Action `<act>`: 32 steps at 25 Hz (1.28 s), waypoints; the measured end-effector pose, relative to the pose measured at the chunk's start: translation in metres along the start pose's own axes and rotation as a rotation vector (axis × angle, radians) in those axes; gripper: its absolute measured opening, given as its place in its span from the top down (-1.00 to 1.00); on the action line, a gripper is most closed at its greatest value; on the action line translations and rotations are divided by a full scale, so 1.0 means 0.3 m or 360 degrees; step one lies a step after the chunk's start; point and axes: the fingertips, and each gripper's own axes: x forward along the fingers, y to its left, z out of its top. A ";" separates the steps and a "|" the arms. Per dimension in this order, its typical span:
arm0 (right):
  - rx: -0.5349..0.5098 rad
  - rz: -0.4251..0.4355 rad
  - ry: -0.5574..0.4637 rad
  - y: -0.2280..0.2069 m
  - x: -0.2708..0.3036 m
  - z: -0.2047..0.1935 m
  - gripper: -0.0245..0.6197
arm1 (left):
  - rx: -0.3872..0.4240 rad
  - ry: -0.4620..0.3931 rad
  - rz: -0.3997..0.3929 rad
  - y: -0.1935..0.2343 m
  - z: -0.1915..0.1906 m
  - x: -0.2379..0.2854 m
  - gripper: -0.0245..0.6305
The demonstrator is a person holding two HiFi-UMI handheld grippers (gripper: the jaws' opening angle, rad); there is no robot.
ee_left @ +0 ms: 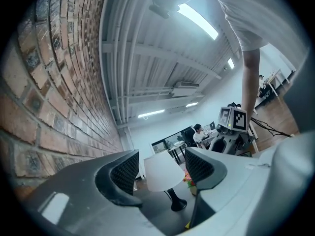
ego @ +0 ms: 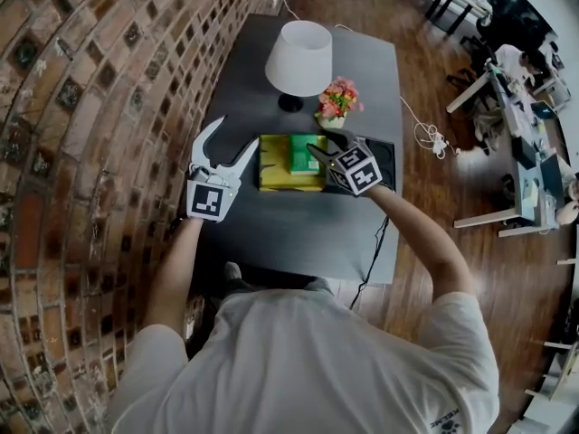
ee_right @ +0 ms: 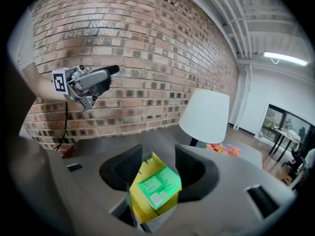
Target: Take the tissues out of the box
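- Plainly, the yellow box (ego: 274, 172) lies on the dark counter (ego: 298, 233), on the person's side of the lamp (ego: 298, 57) and the flowers (ego: 337, 99).
- A green pack (ee_right: 160, 186) sits at the top of the box, over its right half in the head view. In the right gripper view a torn yellow flap stands up at the box's far edge.
- The right tool (ee_right: 155, 163) slants down over the box from its right side, with its tips above the pack.
- Its jaws stand narrow, with a small gap between the ribbed pads. The pack and the box show through that gap, below the jaws. Neither pad can be seen pressing on the pack, so the right tool holds nothing.
- The left tool (ee_left: 162, 168) is off the left side of the box, near it but apart from it, and points roughly level toward the lamp.
- Its jaws stand moderately wide with nothing gripped. Only the lamp's white shade, well behind, shows in the gap.
- Both forearms reach in from the bottom of the head view, one to each tool. Each tool's marker cube faces up.
- A brick wall (ego: 90, 107) runs along the left edge of the counter.
- A black cable (ego: 374, 256) hangs off the counter's near right edge, down toward the wooden floor.
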 end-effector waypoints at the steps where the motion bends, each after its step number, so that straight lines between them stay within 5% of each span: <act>1: 0.0007 0.0011 0.0026 -0.003 0.025 -0.009 0.22 | -0.0001 0.0005 0.0012 0.007 -0.007 0.002 0.01; 4: 0.0028 0.0024 0.0077 -0.008 0.086 -0.019 0.21 | 0.0003 0.0038 0.0040 0.024 -0.030 0.017 0.01; 6: 0.0068 0.0038 0.0113 -0.014 0.128 -0.034 -0.01 | 0.0004 0.0057 0.0046 0.031 -0.046 0.039 0.01; 14: 0.0312 -0.0007 0.0246 -0.072 0.241 -0.088 -0.02 | -0.0015 0.0071 0.0044 0.054 -0.096 0.133 0.01; 16: 0.0415 -0.0020 0.0331 -0.096 0.268 -0.132 -0.02 | -0.0042 0.0090 0.0053 0.061 -0.124 0.145 -0.01; 18: 0.0542 -0.0018 0.0422 -0.105 0.300 -0.182 -0.35 | -0.0063 0.0097 0.0060 0.065 -0.146 0.146 -0.03; 22: 0.0818 -0.0011 0.0642 -0.086 0.375 -0.309 -0.54 | -0.0076 0.0104 0.0053 0.071 -0.177 0.139 -0.12; 28: 0.1259 -0.0255 0.0945 -0.112 0.428 -0.468 -0.57 | -0.0060 0.0084 0.0059 0.087 -0.202 0.140 -0.16; 32: 0.1302 -0.0299 0.1033 -0.099 0.464 -0.499 -0.57 | -0.0059 0.0089 0.0063 0.093 -0.230 0.138 -0.17</act>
